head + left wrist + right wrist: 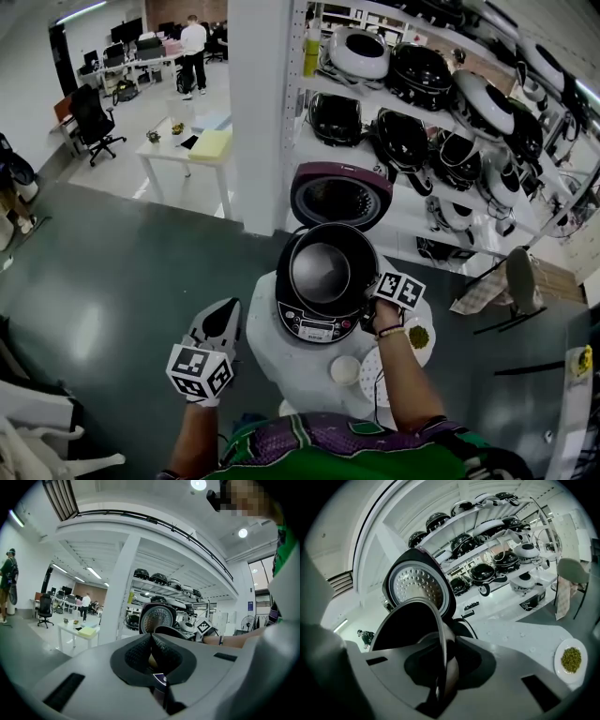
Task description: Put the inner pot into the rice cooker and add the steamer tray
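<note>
The dark inner pot (322,270) sits over the opening of the rice cooker (304,328), which stands on a small round white table (267,352) with its lid (339,195) raised. I cannot tell whether the pot is fully seated. My right gripper (368,302) is shut on the pot's right rim; in the right gripper view the rim (438,634) runs between the jaws of the right gripper (440,672). The white perforated steamer tray (372,373) lies on the table, partly under my right forearm. My left gripper (228,311) hovers left of the table, shut and empty; the left gripper (151,651) points toward the cooker.
A small white bowl (344,370) and a plate of green beans (418,337) lie by the tray. Behind the table are a white pillar (258,112) and shelves of rice cookers (422,84). A fan (520,279) stands at the right, a white desk (187,145) far left.
</note>
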`<action>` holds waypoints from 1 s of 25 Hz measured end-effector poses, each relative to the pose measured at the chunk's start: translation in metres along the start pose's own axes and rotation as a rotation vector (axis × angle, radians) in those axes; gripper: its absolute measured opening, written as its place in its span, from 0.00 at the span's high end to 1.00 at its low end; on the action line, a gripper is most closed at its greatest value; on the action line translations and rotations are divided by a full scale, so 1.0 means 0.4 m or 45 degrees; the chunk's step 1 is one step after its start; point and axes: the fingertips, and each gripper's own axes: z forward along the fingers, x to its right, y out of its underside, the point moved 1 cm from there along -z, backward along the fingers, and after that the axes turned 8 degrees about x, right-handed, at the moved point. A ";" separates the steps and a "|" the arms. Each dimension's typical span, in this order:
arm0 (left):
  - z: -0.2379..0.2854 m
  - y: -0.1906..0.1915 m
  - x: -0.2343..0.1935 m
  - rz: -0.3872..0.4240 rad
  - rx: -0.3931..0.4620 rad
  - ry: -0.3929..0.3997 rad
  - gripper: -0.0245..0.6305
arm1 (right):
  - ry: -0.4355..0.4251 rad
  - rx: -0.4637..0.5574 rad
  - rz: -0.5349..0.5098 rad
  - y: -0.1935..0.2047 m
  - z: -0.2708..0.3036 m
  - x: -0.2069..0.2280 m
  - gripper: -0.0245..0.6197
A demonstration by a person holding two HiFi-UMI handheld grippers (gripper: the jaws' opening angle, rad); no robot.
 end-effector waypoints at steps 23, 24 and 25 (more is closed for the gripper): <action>-0.001 0.043 -0.059 -0.037 -0.029 -0.040 0.93 | 0.082 -0.097 -0.287 0.059 0.100 0.017 0.89; 0.001 0.044 -0.057 -0.041 -0.029 -0.036 0.93 | 0.083 -0.105 -0.300 0.061 0.104 0.018 0.88; 0.003 0.045 -0.055 -0.043 -0.030 -0.031 0.93 | 0.083 -0.114 -0.316 0.063 0.108 0.019 0.88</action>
